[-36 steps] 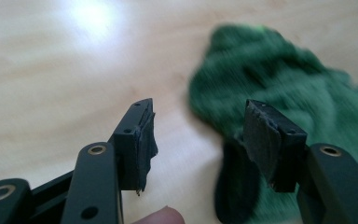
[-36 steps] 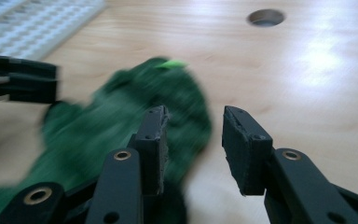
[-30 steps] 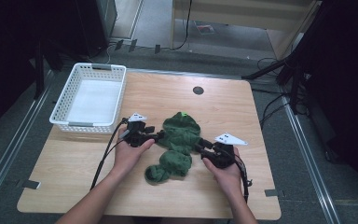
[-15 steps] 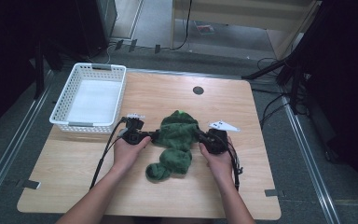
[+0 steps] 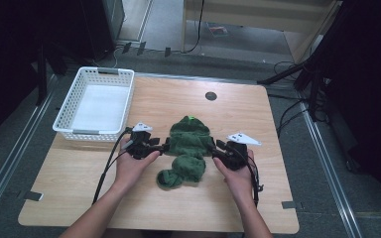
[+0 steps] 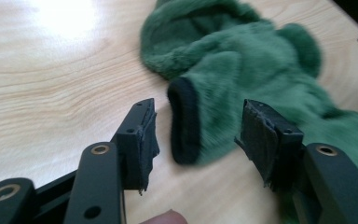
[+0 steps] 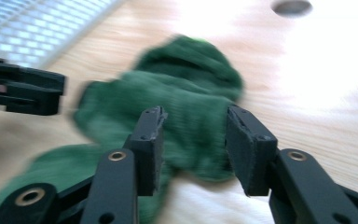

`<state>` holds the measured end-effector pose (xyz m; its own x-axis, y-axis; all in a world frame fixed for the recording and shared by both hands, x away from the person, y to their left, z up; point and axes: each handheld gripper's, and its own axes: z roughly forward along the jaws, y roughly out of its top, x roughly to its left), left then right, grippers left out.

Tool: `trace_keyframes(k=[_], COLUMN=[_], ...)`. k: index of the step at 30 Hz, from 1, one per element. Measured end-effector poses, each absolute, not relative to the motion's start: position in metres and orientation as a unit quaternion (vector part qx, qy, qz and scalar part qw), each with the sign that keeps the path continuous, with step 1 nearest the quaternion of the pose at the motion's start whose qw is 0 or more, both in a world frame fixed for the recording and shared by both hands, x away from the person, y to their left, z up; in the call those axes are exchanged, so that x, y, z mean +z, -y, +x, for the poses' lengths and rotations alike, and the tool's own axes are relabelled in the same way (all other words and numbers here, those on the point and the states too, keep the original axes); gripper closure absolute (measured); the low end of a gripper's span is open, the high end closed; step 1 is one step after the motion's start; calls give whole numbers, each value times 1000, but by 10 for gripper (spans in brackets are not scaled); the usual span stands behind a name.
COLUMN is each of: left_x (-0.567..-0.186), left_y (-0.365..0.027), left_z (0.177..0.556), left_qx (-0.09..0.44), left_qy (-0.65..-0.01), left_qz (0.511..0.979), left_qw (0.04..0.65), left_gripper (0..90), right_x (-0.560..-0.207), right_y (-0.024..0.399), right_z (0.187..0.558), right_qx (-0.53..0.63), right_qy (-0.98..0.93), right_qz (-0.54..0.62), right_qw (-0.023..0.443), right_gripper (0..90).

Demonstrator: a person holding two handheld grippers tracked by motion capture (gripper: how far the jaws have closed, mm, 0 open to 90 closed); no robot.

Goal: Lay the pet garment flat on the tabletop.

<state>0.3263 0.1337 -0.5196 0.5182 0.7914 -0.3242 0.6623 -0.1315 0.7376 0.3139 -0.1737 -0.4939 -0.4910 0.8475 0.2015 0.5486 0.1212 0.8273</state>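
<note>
Green fleece garment [image 5: 187, 148] lies crumpled at the middle of the wooden table [image 5: 258, 198], hood end toward the far edge, a bunched part toward the person.

Change noted: half a second ago both grippers were pressed into the garment's two sides; both sets of jaws have just been opening. The left gripper [image 5: 161, 146] stands at the garment's left edge, jaws about half open. In the left gripper view a dark-edged cuff [image 6: 184, 122] lies between the fingers [image 6: 144, 133] with a gap on each side, so nothing is held. The right gripper [image 5: 217, 148] stands at the garment's right edge, jaws partly open. In the right gripper view green cloth lies between and beyond its fingers [image 7: 151, 140], blurred, but the pads appear clear of it; no grip.

Judgement: a squeeze on both sides has been released, most likely one stage of folding or gathering. The garment is still loosely heaped, and the white basket [image 5: 64, 126] at the table's left far corner holds nothing.

Count: one garment, one basket, one table, two grippers, two hands.
</note>
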Motion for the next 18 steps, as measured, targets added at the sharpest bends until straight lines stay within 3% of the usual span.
trace_keyframes(k=[5,11,13,16,18], left_x=[-523,-538,-543,-548,-551], left_y=[-141,-146,-144,-141,-139], left_z=[290,256,251,247,246], left_qx=[68,60,62,62,64], left_qy=[-471,-467,-456,-448,-439], left_qz=[748,745,756,763,771], left_qw=[464,473,465,462,457], left_gripper=[451,484,515,584,650], right_x=[-486,-500,-510,-523,-523], right_y=[146,108,100,95,99], right_z=[289,275,273,270,268], right_qx=[471,447,433,400,414], right_qy=[-762,-799,-807,-820,-811], right_qz=[425,388,385,379,383], right_qw=[132,106,112,154,154], right_gripper=[519,455,508,748,841])
